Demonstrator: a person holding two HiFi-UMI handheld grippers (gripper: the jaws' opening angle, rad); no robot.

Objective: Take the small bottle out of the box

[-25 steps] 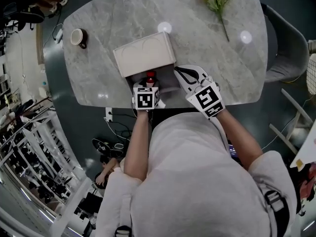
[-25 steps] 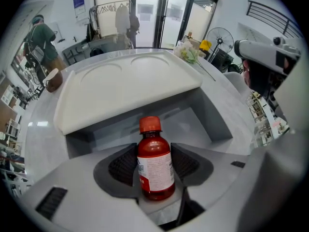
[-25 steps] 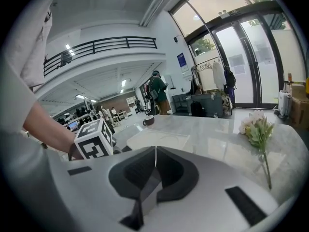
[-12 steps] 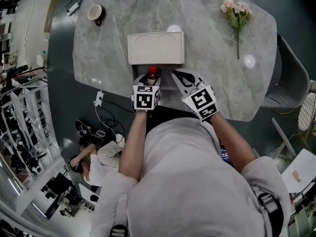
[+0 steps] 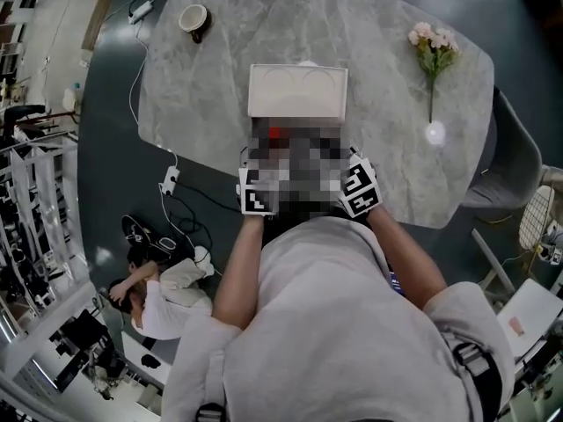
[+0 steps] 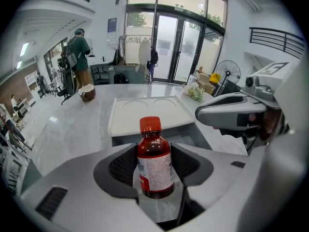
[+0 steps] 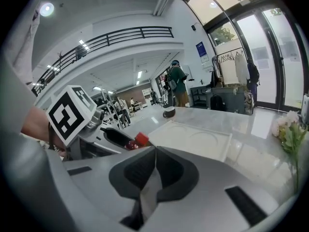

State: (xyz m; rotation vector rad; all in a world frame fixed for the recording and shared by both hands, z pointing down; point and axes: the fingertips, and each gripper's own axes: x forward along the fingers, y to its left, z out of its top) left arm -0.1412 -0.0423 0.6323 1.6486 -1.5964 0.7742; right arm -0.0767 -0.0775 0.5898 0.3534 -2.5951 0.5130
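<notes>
A small brown bottle (image 6: 154, 163) with a red cap and a white label stands upright between the pads of my left gripper (image 6: 154, 153), which is shut on it. Right behind the bottle is the white box (image 6: 149, 112), whose flat lid (image 5: 297, 92) shows in the head view. My right gripper (image 7: 154, 166) is shut with nothing between its jaws. It hovers just right of the left gripper, and from there I see the bottle's red cap (image 7: 141, 139). In the head view a mosaic patch hides both grippers' jaws; only their marker cubes (image 5: 258, 196) show.
On the grey marble table (image 5: 211, 104) a cup (image 5: 193, 18) stands at the far left and a flower sprig (image 5: 431, 47) lies at the far right. A chair (image 5: 519, 174) stands right of the table. Cables and a person (image 5: 163, 284) are on the floor at left.
The head view has shifted, so the box sits further right and up in the picture. Both grippers have drawn closer together near the table's front edge, the left still shut on the bottle.
</notes>
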